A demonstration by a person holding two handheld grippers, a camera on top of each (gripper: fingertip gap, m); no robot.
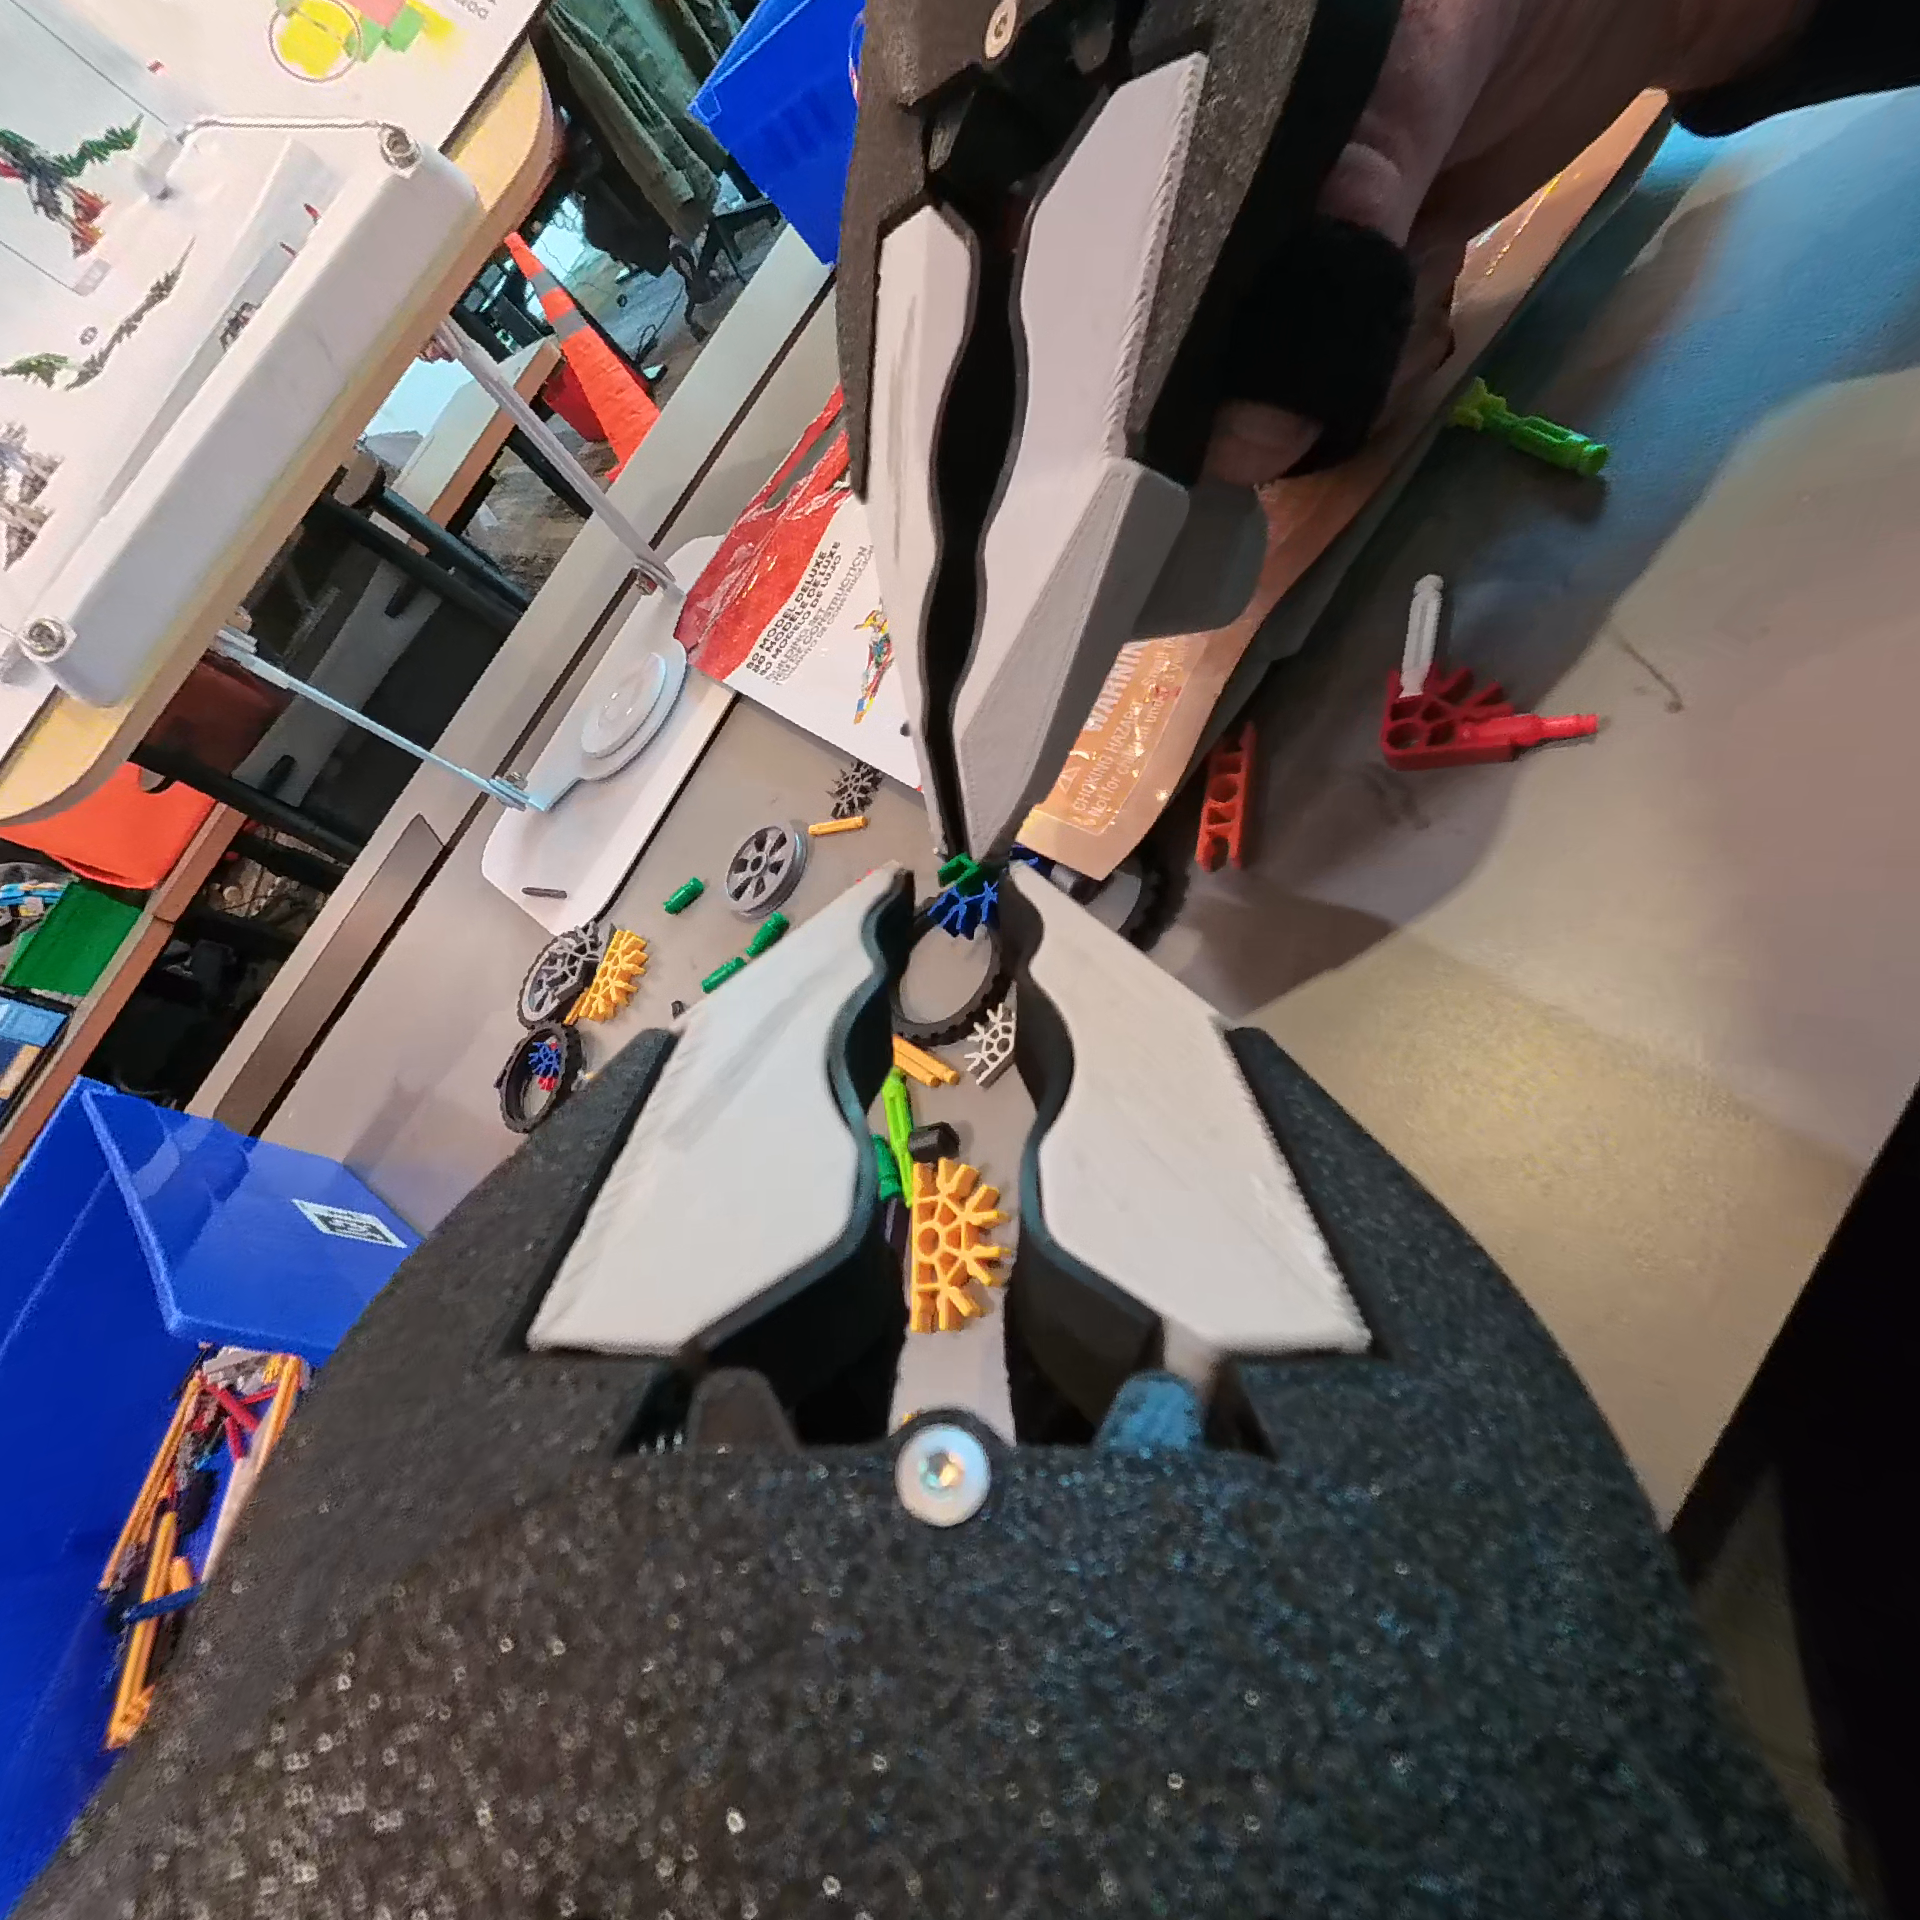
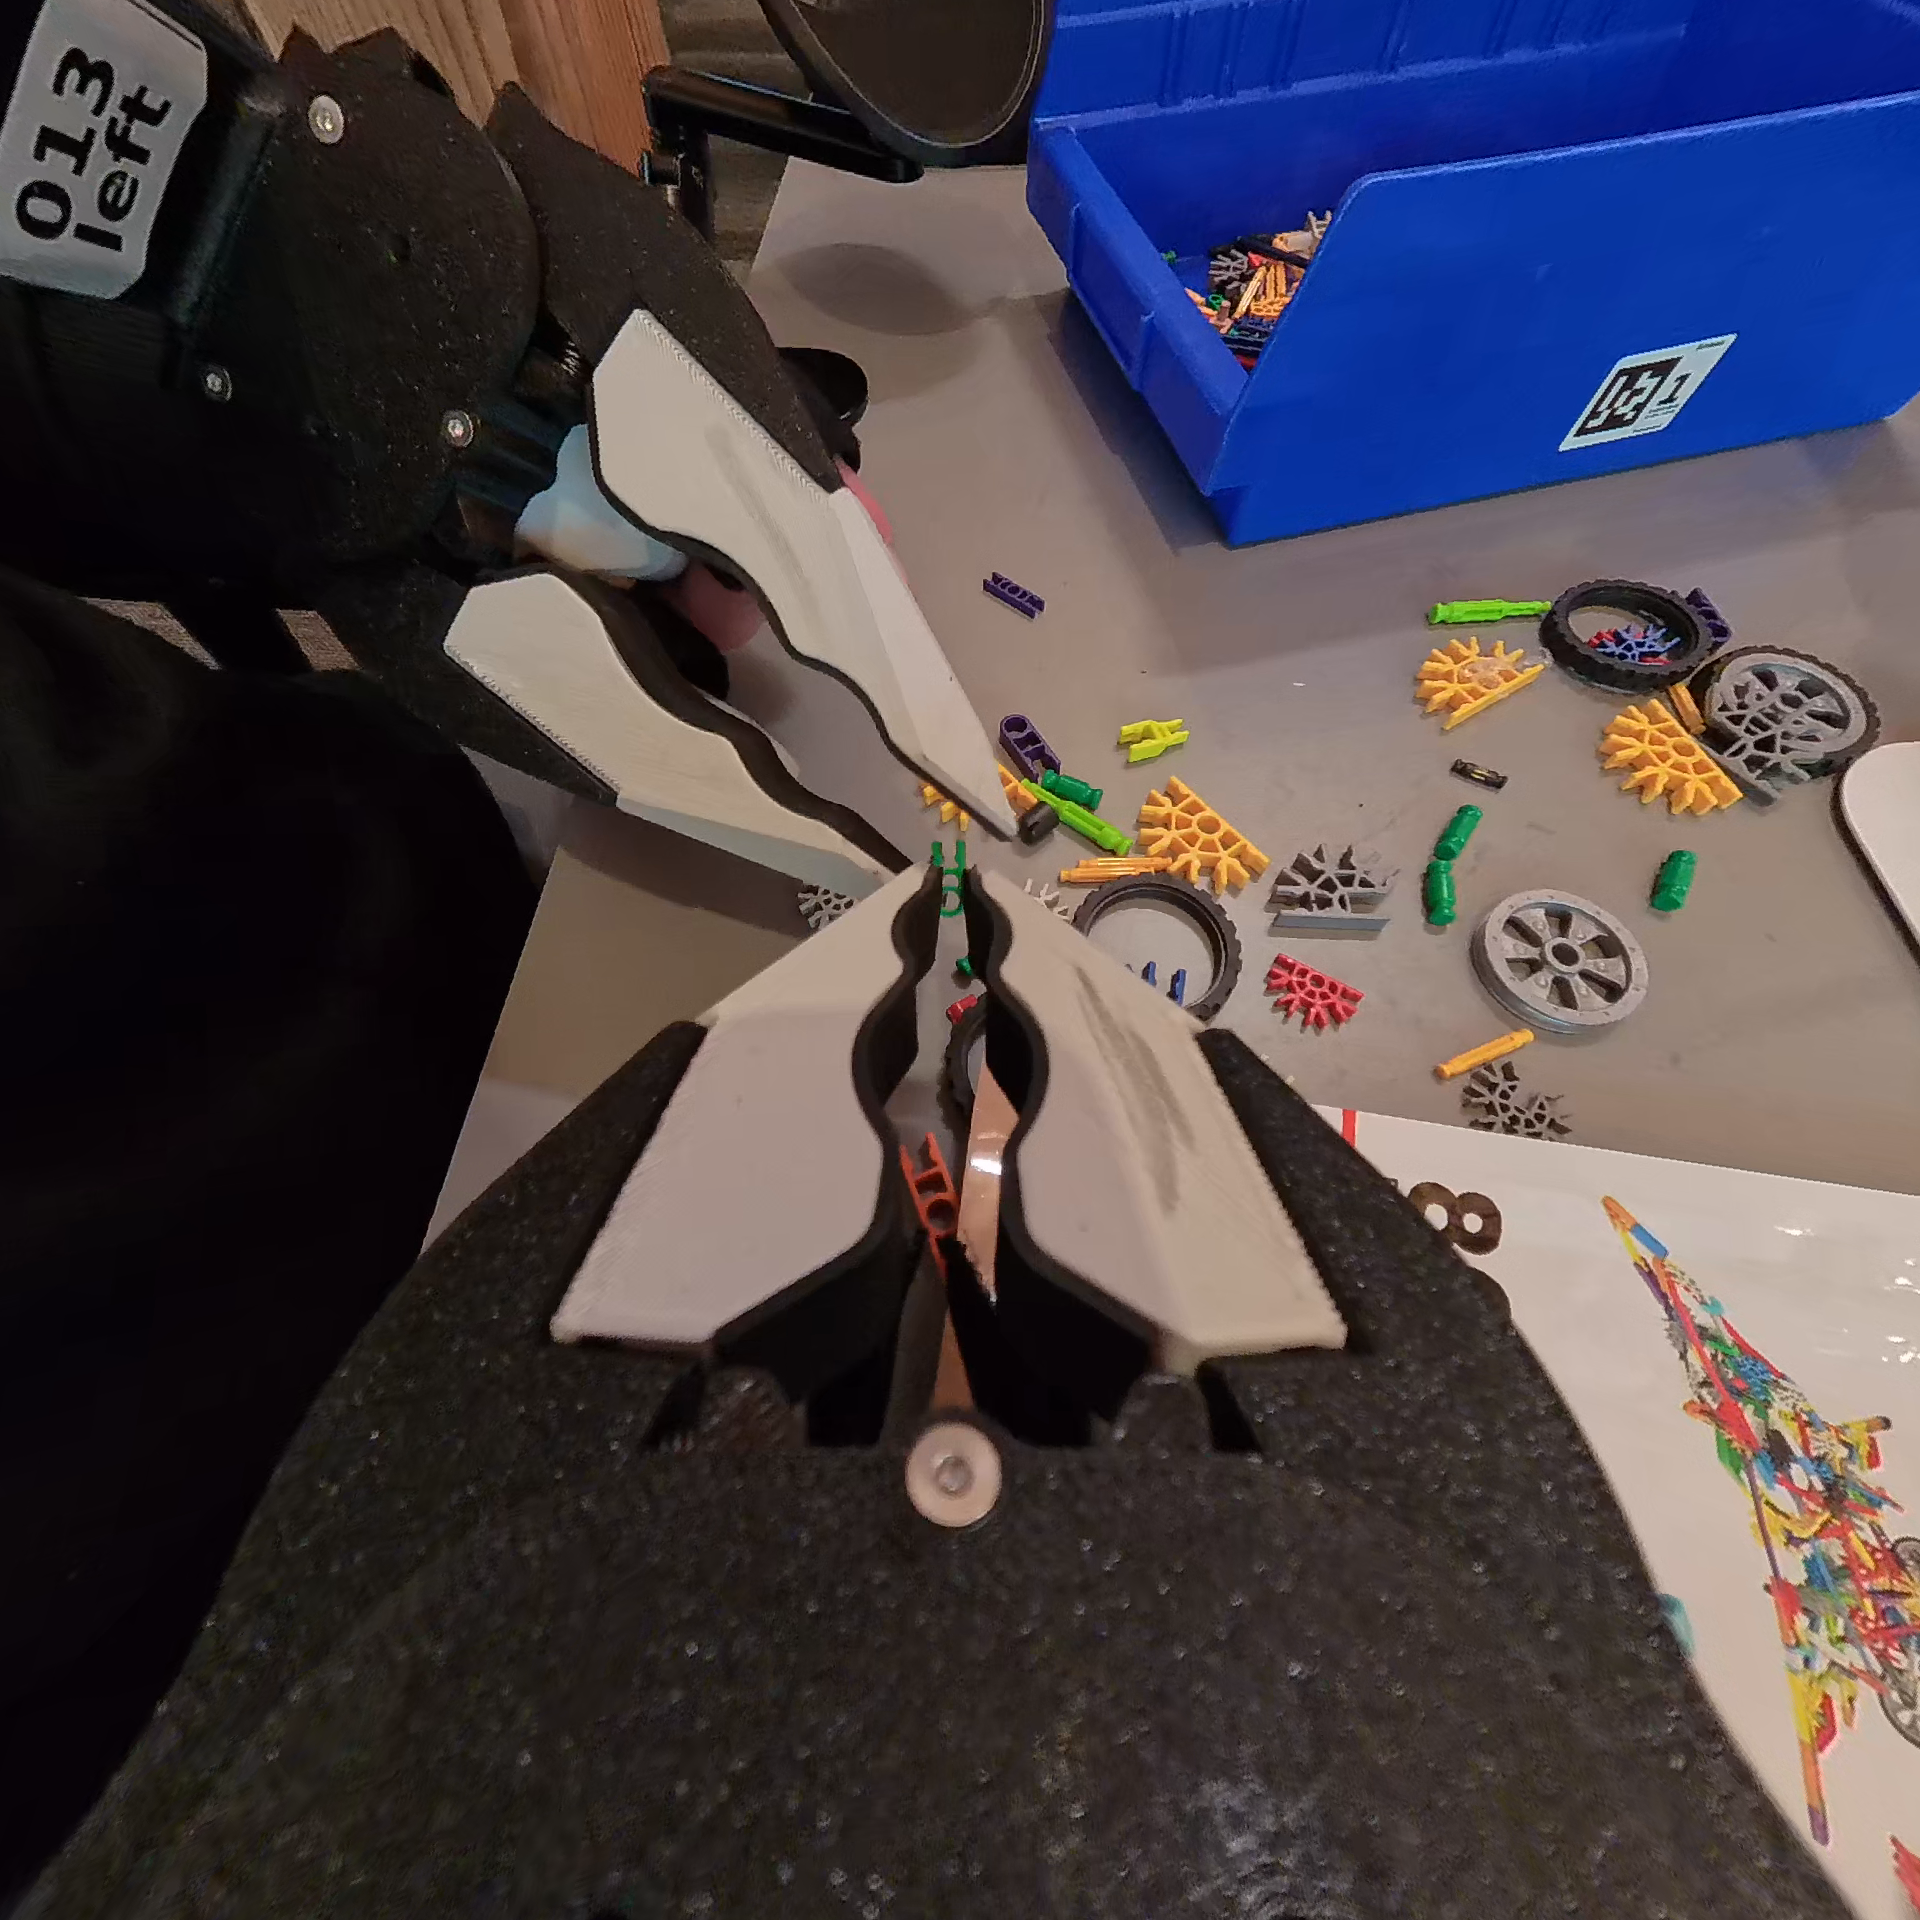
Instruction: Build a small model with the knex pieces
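My right gripper [image 2: 954,881] is shut on a small green connector piece [image 2: 948,868] and holds it above the grey table [image 2: 1195,623]. My left gripper [image 1: 958,889] is open, its two tips either side of that green piece [image 1: 958,868]. The right gripper [image 1: 966,844] comes down from the top of the left wrist view, tip to tip with mine. The left gripper [image 2: 942,854] enters the right wrist view from the upper left. A blue snowflake connector [image 1: 961,912] shows just below the tips, at the rim of a black tyre [image 1: 920,1029] on the table.
Loose parts lie on the table: yellow connectors [image 2: 1200,831], grey wheels [image 2: 1558,961], green rods [image 2: 1444,878], a black tyre [image 2: 1210,914], a red connector with rods [image 1: 1444,717]. A blue bin [image 2: 1455,364] of parts stands at the back. A printed instruction sheet [image 2: 1558,1351] lies at the right. The tips of both grippers are at nearly the same place.
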